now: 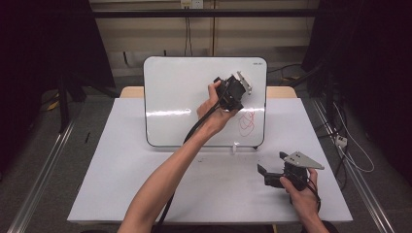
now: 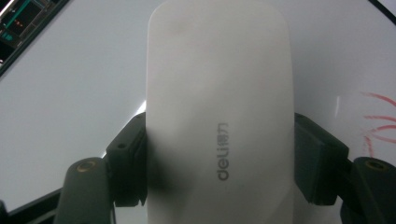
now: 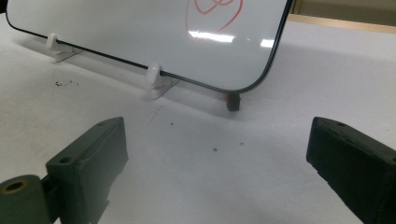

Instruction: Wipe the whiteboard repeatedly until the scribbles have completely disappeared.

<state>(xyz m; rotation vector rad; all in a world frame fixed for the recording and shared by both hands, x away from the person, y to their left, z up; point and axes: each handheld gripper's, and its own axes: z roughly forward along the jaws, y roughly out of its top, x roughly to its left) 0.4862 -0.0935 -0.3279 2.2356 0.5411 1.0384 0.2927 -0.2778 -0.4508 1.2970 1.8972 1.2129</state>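
- The left gripper point(image 1: 236, 86) is clamping a white eraser point(image 2: 219, 112) between its jaws, holding it against the whiteboard point(image 1: 184, 97) just beside the red scribble point(image 1: 247, 122).
- The whiteboard is standing tilted on the table point(image 1: 121, 170).
- The right gripper point(image 1: 273, 167) is resting near the table's right edge, jaws standing wide apart with nothing between them.

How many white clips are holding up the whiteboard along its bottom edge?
2. In the right gripper view, one white clip sits toward the left of the whiteboard edge and another white clip nearer the middle. A dark foot stands by the corner; others may be hidden.
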